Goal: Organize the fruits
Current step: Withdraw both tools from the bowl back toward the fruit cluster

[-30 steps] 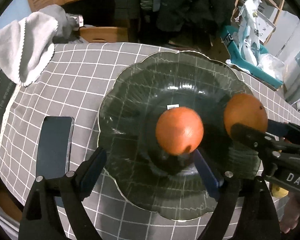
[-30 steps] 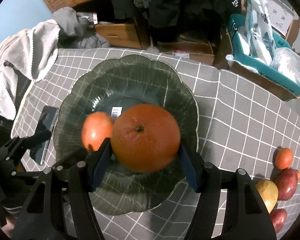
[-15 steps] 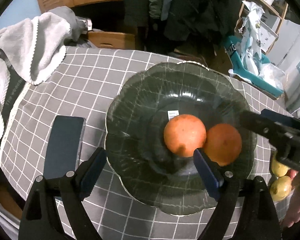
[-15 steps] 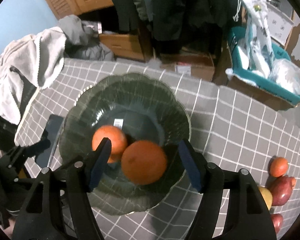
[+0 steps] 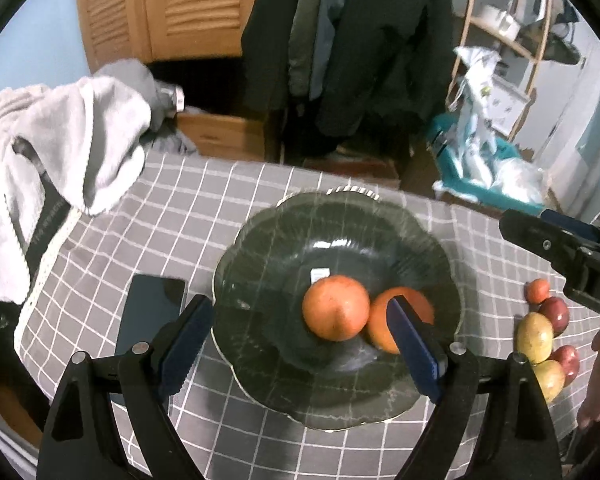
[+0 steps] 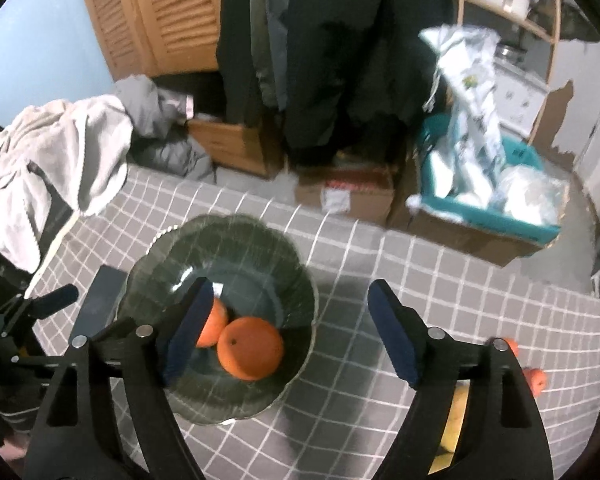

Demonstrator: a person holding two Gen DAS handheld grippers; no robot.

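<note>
A dark glass bowl stands on the grey checked cloth and holds two oranges side by side. The left orange touches the right orange. My left gripper hangs open above the bowl's near side, and its right finger covers part of the right orange. My right gripper is above the bowl's right edge. Its jaws are opening with nothing between them. Loose fruits lie in a cluster on the cloth to the right.
A dark phone lies left of the bowl. Grey clothing hangs over the table's far left corner. Beyond the far edge are wooden drawers, cardboard boxes and a teal bin. A hand shows at the right.
The right gripper let the large orange go into the bowl beside the other one, opened wider and rose. Both grippers lifted away, so the bowl looks smaller.
</note>
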